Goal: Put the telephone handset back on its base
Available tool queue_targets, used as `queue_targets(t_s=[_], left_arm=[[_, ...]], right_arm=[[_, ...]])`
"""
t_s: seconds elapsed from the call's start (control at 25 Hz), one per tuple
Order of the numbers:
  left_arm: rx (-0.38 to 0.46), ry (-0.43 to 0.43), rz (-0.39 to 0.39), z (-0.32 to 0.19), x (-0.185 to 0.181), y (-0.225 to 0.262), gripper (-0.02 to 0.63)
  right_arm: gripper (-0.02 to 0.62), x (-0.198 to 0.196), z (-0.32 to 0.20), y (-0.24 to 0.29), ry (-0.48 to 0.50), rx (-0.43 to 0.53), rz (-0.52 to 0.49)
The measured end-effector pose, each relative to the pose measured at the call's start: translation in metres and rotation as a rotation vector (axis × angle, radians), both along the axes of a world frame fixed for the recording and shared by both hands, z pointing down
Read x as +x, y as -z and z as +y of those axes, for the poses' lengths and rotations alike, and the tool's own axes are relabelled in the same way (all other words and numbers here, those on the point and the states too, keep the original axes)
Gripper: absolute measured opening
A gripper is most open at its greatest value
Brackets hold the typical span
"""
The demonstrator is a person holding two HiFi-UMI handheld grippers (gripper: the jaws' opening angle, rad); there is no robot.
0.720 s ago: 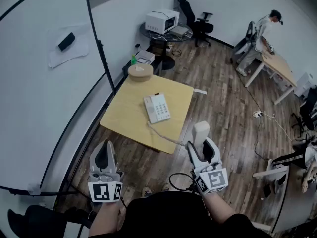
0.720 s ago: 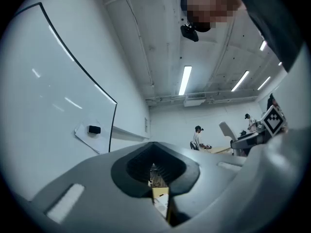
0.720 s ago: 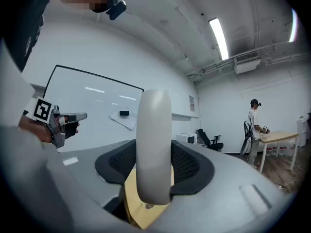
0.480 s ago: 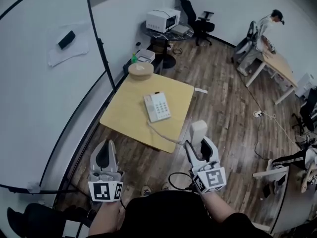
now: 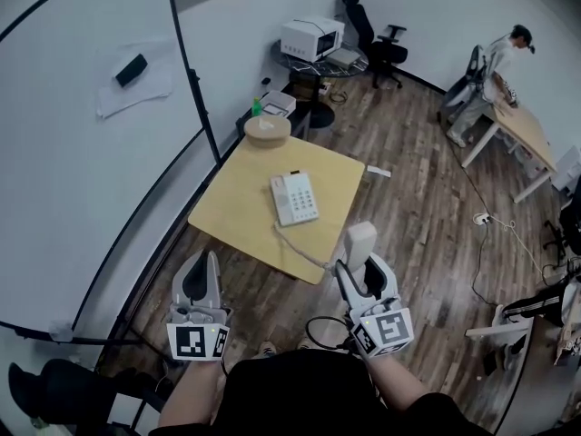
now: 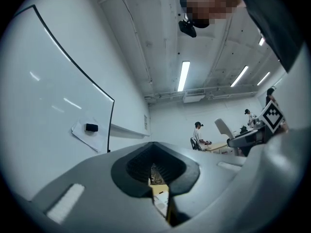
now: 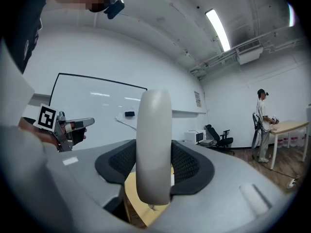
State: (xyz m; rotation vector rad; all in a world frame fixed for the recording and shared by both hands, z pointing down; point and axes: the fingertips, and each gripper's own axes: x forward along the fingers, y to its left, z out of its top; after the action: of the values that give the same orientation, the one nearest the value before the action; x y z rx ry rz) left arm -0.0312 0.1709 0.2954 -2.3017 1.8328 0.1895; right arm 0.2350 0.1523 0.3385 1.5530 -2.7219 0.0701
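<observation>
A white telephone base (image 5: 295, 198) with a keypad lies on the square wooden table (image 5: 238, 207). Its curly cord (image 5: 304, 248) runs off the table's near edge toward my right gripper (image 5: 361, 260). That gripper is shut on the white telephone handset (image 5: 360, 243), which stands upright between the jaws (image 7: 154, 147) in the right gripper view, short of the table. My left gripper (image 5: 199, 280) hovers to the left of it, below the table's near corner. Its jaws are shut with nothing in them (image 6: 158, 191).
A round wooden stool (image 5: 266, 127) and a green bottle (image 5: 257, 107) stand behind the table. Further back are a small table with a microwave (image 5: 311, 37) and an office chair (image 5: 377, 33). A whiteboard (image 5: 82, 143) fills the left. A person (image 5: 495, 66) works at a desk on the right.
The view has shifted slightly, so the table and room sit a little further right and down. Both grippers keep their places, the handset still in the right one.
</observation>
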Motion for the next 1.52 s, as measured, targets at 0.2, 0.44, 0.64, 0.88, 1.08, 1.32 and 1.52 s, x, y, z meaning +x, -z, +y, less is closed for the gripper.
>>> queue_targets(t_s=[0.2,0.44,0.64,0.88,1.08,1.32,1.52], left_arm=[[0.013,0.024,-0.028,-0.01,0.009,-0.005,0.0],[0.006,0.033,-0.026,-0.044,0.002,-0.009,0.0],[0.005,0.003,-0.009,-0.098,-0.021,-0.025,0.0],[-0.002,-0.074,0.006,-0.184,-0.058,-0.04,0.0],[-0.02,-0.137,0.051,-0.242,-0.084,-0.054,0.0],[-0.05,-0.202,0.058,-0.292,-0.096,-0.077,0.0],[-0.054,-0.208,0.067,-0.32,-0.096,-0.09,0.0]], right_arm=[[0.222,-0.002,-0.01,-0.012,0.047,0.014,-0.028],[0.222,-0.018,-0.04,-0.038,0.062,-0.052,-0.03],[0.222,-0.045,-0.083,-0.064,0.044,-0.089,-0.004],[0.222,-0.088,-0.145,-0.098,-0.007,-0.142,0.033],[0.222,-0.116,-0.194,-0.139,-0.049,-0.208,0.076],[0.222,-0.134,-0.243,-0.181,-0.092,-0.283,0.149],[0.222,-0.145,-0.276,-0.213,-0.092,-0.353,0.189]])
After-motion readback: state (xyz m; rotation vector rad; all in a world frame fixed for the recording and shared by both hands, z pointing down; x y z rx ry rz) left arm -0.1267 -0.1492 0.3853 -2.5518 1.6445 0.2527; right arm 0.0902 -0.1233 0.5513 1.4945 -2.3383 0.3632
